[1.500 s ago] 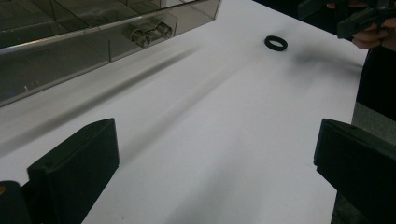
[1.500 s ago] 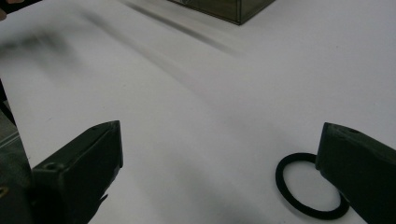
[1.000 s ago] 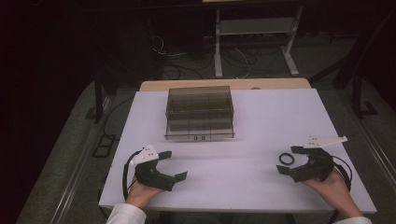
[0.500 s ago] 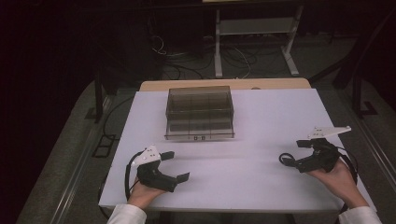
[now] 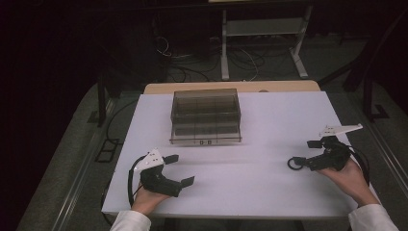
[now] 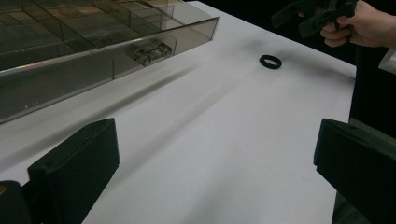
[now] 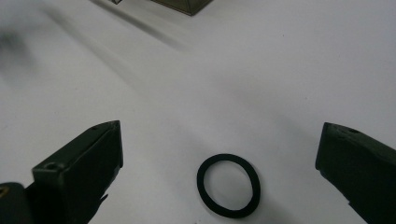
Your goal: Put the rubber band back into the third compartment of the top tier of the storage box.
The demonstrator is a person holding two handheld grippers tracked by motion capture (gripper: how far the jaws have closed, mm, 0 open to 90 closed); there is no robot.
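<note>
A small black rubber ring [image 5: 292,163] lies flat on the white table [image 5: 269,125] near its right side. My right gripper [image 5: 304,152] hovers just right of the ring, open, held in a person's hand. In the right gripper view the ring [image 7: 228,185] lies between and a little ahead of the wide-spread jaws of the right gripper [image 7: 219,135], untouched. My left gripper [image 5: 180,169] is open near the front left edge, with nothing between its jaws. The left gripper [image 6: 215,163] looks across the table to the ring [image 6: 270,61] and the right gripper [image 6: 299,18].
A smoky clear plastic compartment box [image 5: 206,115] with its lid shut stands at the back middle of the table, its metal latch [image 6: 149,50] facing me. Cables and a white stand leg [image 5: 300,62] are on the dark floor beyond.
The right hand has drawn its gripper a little to the right and away from the ring, which stays in place. The left gripper has barely shifted.
</note>
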